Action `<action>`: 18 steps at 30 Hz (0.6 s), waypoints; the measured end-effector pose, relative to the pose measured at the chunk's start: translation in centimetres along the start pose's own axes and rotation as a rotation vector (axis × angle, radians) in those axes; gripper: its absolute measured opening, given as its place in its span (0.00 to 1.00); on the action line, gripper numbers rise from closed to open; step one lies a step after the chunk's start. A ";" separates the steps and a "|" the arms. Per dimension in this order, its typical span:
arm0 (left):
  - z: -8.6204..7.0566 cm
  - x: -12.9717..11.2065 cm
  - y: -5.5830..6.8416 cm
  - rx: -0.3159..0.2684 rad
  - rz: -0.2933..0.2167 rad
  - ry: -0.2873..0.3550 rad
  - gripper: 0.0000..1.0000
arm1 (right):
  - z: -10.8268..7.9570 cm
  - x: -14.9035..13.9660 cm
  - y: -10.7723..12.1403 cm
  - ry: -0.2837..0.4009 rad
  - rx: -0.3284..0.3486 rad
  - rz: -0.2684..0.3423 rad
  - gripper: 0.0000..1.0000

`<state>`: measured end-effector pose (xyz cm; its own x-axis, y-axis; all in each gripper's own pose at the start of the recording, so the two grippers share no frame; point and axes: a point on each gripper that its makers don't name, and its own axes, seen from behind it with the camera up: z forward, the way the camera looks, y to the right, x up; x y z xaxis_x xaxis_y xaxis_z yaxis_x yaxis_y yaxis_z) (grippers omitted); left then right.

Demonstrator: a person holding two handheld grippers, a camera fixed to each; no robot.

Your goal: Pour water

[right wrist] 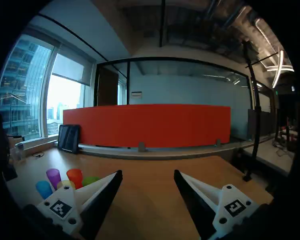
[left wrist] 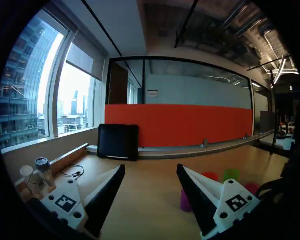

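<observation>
The fingers (left wrist: 106, 192) of the left gripper (left wrist: 150, 167) are spread wide apart, with nothing held and nothing touched between them; only bare desk (left wrist: 150, 188) is seen in the gap. The fingers (right wrist: 102, 196) of the right gripper (right wrist: 148, 173) are likewise fully parted and empty above the same desk. In the left gripper view, a clear bottle (left wrist: 42, 170) with a dark cap is found upright at the far left edge of the desk, near a thin black cable (left wrist: 72, 172) and below the window (left wrist: 50, 96). Whether it is filled cannot be told. A cluster of coloured cups (right wrist: 75, 177) is seen in the right gripper view to the left of that gripper: 5 can be counted, blue, purple, red, yellow and green, standing close together. The task is judged to be at its very start, with nothing grasped yet. For the reach to go well, the bottle should be approached level and taken around its body below the cap, squarely between both fingers, so that it is not tipped or nudged off the desk edge. A cup should be picked out that stands apart enough from its neighbours for none to be knocked.
</observation>
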<state>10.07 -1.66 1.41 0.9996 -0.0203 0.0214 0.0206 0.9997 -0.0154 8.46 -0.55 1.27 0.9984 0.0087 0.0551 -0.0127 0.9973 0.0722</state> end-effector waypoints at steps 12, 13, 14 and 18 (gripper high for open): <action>0.4 7.2 1.2 -0.058 0.012 0.022 0.96 | 0.4 6.6 -1.5 0.025 0.066 0.002 1.00; 0.4 7.7 1.4 -0.062 0.017 0.025 0.96 | 0.3 7.1 -1.7 0.028 0.072 0.001 1.00; 0.3 8.2 1.5 -0.066 0.021 0.027 0.96 | 0.3 7.6 -1.9 0.032 0.078 0.000 1.00; 0.3 10.1 2.0 -0.083 0.028 0.039 0.96 | 0.3 9.5 -2.3 0.043 0.094 -0.009 1.00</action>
<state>20.25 0.14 1.86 0.9998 0.0054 -0.0190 -0.0072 0.9952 -0.0980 17.96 -2.82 1.93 0.9999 0.0052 0.0114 -0.0071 0.9861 0.1662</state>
